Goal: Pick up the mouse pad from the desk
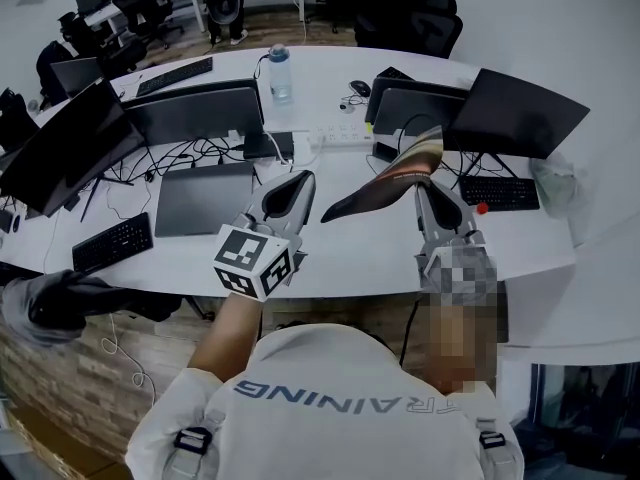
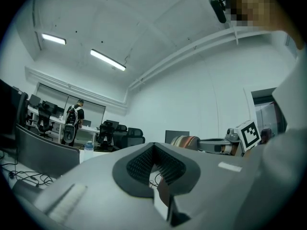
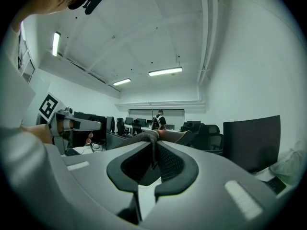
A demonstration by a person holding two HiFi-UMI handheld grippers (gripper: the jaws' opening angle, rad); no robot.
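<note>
The mouse pad (image 1: 392, 176) hangs in the air above the white desk (image 1: 350, 258), dark underneath with brown and cream stripes on top, and droops to the left. My right gripper (image 1: 426, 180) is shut on its right edge. In the right gripper view the pad's thin edge (image 3: 153, 150) stands pinched between the jaws and the pad (image 3: 168, 135) curls over ahead. My left gripper (image 1: 298, 180) is held level to the pad's left, apart from it, shut with nothing in it. The left gripper view shows its jaws (image 2: 154, 150) together and the striped pad (image 2: 185, 141) off to the right.
Dark monitors (image 1: 200, 108) (image 1: 520, 108) stand along the desk. Also on it are keyboards (image 1: 112, 242) (image 1: 498, 192), a grey laptop (image 1: 205, 200), a power strip (image 1: 340, 136), a water bottle (image 1: 280, 72) and a mouse (image 1: 360, 88). Office chairs (image 1: 410, 13) stand behind.
</note>
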